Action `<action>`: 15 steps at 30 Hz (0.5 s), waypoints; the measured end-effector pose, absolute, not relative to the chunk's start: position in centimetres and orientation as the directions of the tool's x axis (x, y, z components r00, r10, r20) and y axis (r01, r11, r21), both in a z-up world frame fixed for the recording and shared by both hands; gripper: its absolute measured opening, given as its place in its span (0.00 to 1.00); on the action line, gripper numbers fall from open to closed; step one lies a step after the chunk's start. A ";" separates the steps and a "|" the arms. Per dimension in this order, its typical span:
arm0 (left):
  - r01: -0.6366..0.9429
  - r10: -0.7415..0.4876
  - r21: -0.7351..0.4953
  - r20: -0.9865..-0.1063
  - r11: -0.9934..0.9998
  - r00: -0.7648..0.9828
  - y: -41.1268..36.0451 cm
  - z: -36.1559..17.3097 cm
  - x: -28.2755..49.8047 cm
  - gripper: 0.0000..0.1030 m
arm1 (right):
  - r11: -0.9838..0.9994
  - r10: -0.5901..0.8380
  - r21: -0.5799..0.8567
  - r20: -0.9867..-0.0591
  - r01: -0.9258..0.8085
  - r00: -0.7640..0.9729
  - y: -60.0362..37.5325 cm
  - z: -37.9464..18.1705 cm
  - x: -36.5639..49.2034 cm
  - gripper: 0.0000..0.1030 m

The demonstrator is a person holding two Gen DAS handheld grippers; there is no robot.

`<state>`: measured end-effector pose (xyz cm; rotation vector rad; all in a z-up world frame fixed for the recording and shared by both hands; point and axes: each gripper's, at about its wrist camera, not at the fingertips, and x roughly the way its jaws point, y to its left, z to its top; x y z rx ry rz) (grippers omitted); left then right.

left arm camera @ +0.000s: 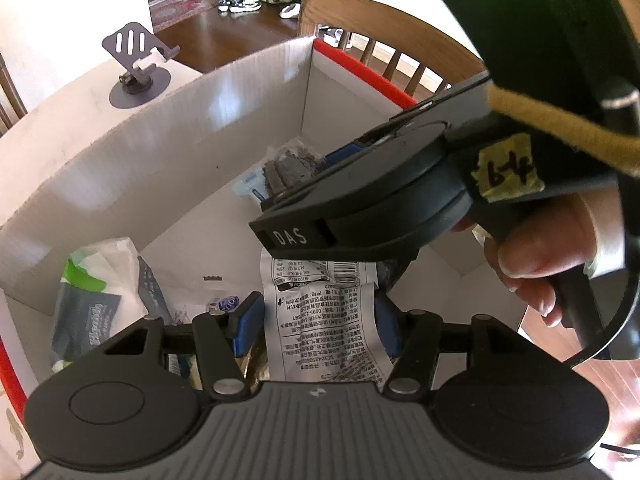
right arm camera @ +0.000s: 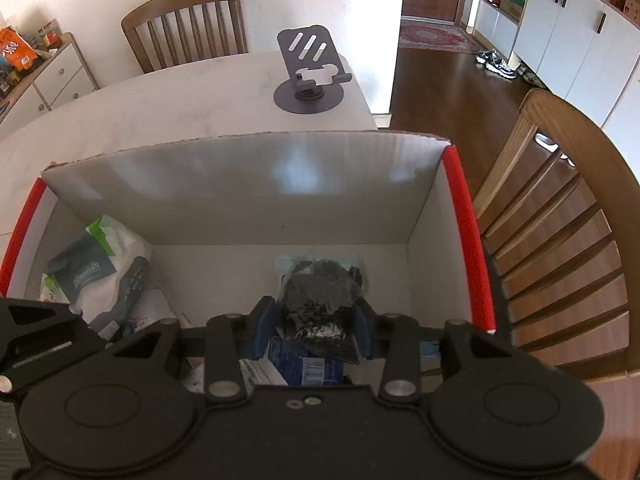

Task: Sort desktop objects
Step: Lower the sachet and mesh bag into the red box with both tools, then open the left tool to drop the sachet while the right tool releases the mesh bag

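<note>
In the left wrist view my left gripper (left arm camera: 316,314) is shut on a white snack packet (left arm camera: 324,348) with black print, its blue pads pressing both sides. It hangs inside a white cardboard box (left arm camera: 160,152) with red rims. In the right wrist view my right gripper (right arm camera: 316,314) is shut on a dark crinkled packet (right arm camera: 320,292) low over the same box (right arm camera: 240,184). A green-and-white bag (right arm camera: 104,264) lies in the box's left corner. A blue packet (right arm camera: 304,364) lies under the dark one. A hand (left arm camera: 540,256) holds the right gripper's black housing (left arm camera: 380,200).
A grey phone stand (right arm camera: 310,76) stands on the white table (right arm camera: 160,112) beyond the box. One wooden chair (right arm camera: 560,220) is close to the box's right side, another (right arm camera: 184,20) at the table's far edge. White cabinets and shoes stand across the wood floor.
</note>
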<state>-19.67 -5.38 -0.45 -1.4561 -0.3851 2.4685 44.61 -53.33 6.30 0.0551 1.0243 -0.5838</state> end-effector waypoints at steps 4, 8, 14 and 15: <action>-0.072 0.343 -0.352 -0.816 -0.933 -0.465 -5.4 -0.6 -19.5 0.57 | 0.841 -0.434 -0.216 -0.816 0.496 0.380 -53.4 6.2 44.6 0.41; -0.065 0.356 -0.370 -0.812 -0.927 -0.462 -5.8 -0.5 -19.5 0.57 | 0.839 -0.427 -0.202 -0.819 0.505 0.384 -53.5 6.3 44.5 0.43; -0.062 0.364 -0.382 -0.802 -0.922 -0.474 -6.2 -0.3 -19.6 0.64 | 0.851 -0.407 -0.172 -0.813 0.496 0.416 -52.7 6.9 44.2 0.59; -0.063 0.366 -0.385 -0.798 -0.921 -0.478 -6.2 -0.1 -19.5 0.66 | 0.852 -0.408 -0.172 -0.810 0.495 0.420 -52.5 7.1 44.2 0.60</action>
